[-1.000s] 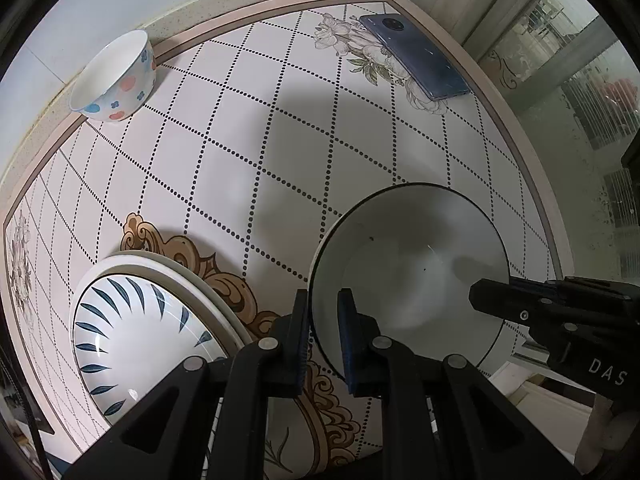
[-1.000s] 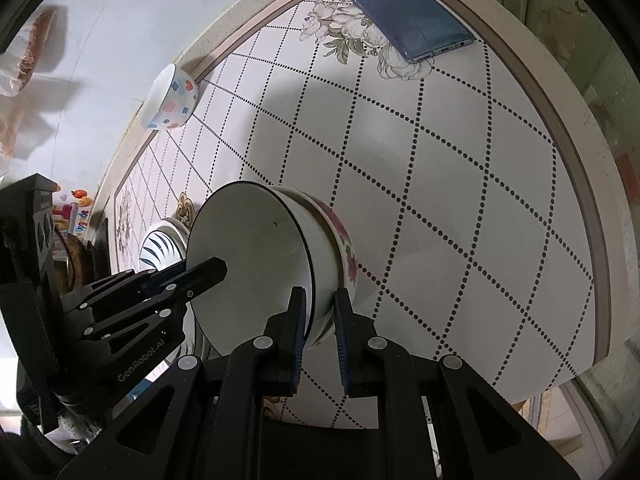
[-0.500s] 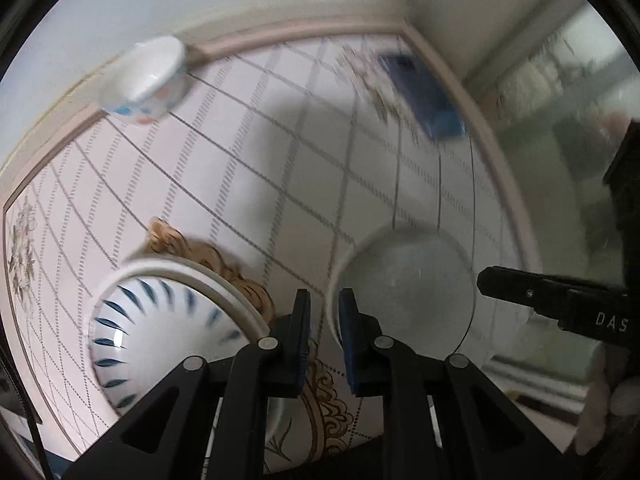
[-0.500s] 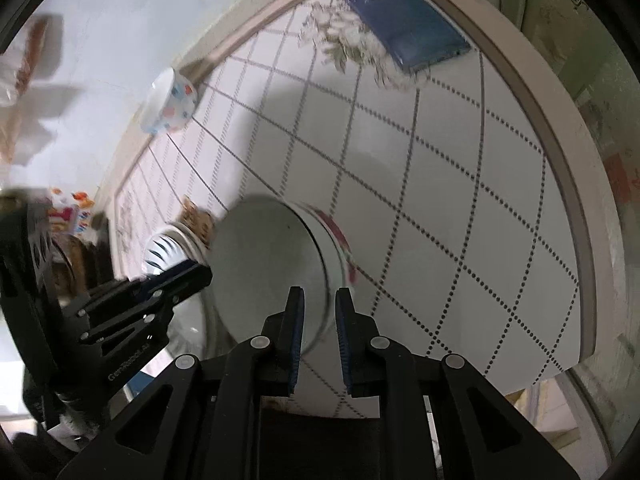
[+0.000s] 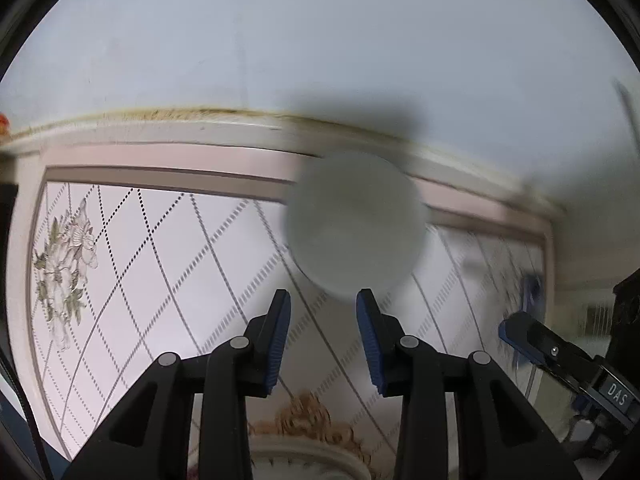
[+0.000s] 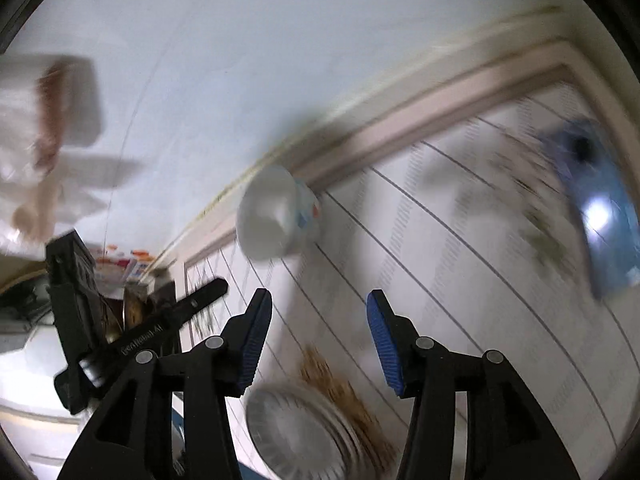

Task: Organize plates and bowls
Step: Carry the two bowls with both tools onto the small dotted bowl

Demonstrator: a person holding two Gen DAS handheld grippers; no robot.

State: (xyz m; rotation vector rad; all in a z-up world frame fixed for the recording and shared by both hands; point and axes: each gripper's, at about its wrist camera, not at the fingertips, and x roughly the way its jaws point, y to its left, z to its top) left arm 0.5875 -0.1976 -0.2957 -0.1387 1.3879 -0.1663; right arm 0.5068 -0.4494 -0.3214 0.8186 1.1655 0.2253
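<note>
Bowl (image 5: 354,226), small, round, white and glossy inside, sits on the tabletop (image 5: 160,264) close against the table's pale raised border by the wall (image 5: 320,40). Left wrist view looks almost straight into its mouth, so the opening faces up toward that camera; blur hides the rim detail. Right wrist view catches the same bowl (image 6: 276,216) from the side: flared cone shape, mouth tipped toward the lower left of the frame, orange and blue spots on the outer wall, which the left view does not show.

Left gripper (image 5: 323,336) hangs just short of the bowl, black arms with ribbed blue pads, jaws opening, a moderate gap, nothing between them, only tabletop behind. Right gripper (image 6: 316,340) is farther from the bowl, jaws opening wider than the left, also empty.

Tabletop is smooth and white with dotted diamond lines, a grey-green flower print (image 5: 64,256) at left and a gold scroll motif (image 5: 308,412) near the bottom. Plates (image 6: 304,432), stacked, round, ribbed-looking through blur, lie below the right gripper; the left view shows only a cream rim edge at the bottom. Blue phone (image 6: 600,208), flat and rectangular, lies at far right of the right view, heavily smeared. White bag (image 6: 44,120) is blurred at upper left there.
</note>
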